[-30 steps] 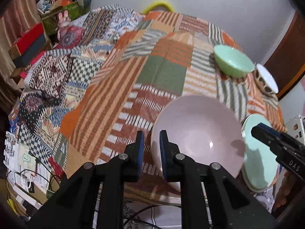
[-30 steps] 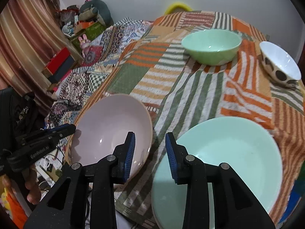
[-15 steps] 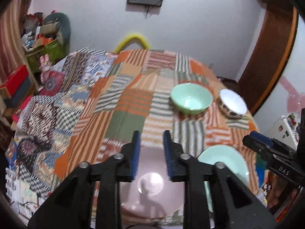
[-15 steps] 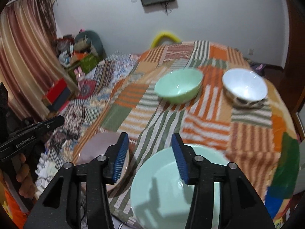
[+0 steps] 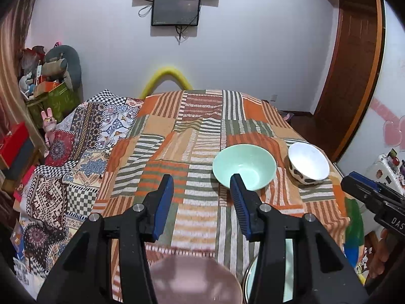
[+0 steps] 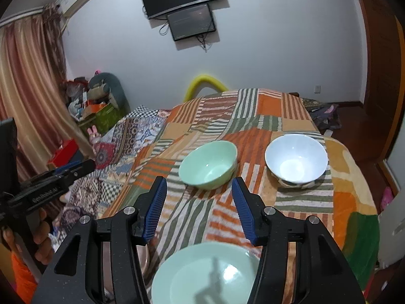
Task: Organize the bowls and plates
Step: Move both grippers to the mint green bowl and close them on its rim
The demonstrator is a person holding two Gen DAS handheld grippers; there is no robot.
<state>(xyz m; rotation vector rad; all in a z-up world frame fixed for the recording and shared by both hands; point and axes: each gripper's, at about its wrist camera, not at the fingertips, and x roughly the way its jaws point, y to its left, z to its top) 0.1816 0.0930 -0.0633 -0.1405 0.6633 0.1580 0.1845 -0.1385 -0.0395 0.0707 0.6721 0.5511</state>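
Note:
On the striped patchwork cloth stand a green bowl (image 5: 244, 166) (image 6: 208, 164) and, to its right, a white bowl with a spotted outside (image 5: 307, 162) (image 6: 296, 160). At the near edge lie a pink plate (image 5: 195, 278) and a pale green plate (image 6: 205, 273), side by side. My left gripper (image 5: 201, 192) is open and empty, raised above the pink plate. My right gripper (image 6: 198, 195) is open and empty, raised above the green plate; it also shows in the left wrist view (image 5: 367, 197).
The cloth-covered table (image 5: 192, 131) drops off at its front and right edges. A patterned bed cover (image 5: 76, 152) lies to the left. Boxes and toys (image 5: 48, 86) are piled at the far left. A wooden door (image 5: 354, 63) stands on the right.
Both grippers have lifted and tilted up from just over the plates, and both have opened wider. The plates and bowls have not moved.

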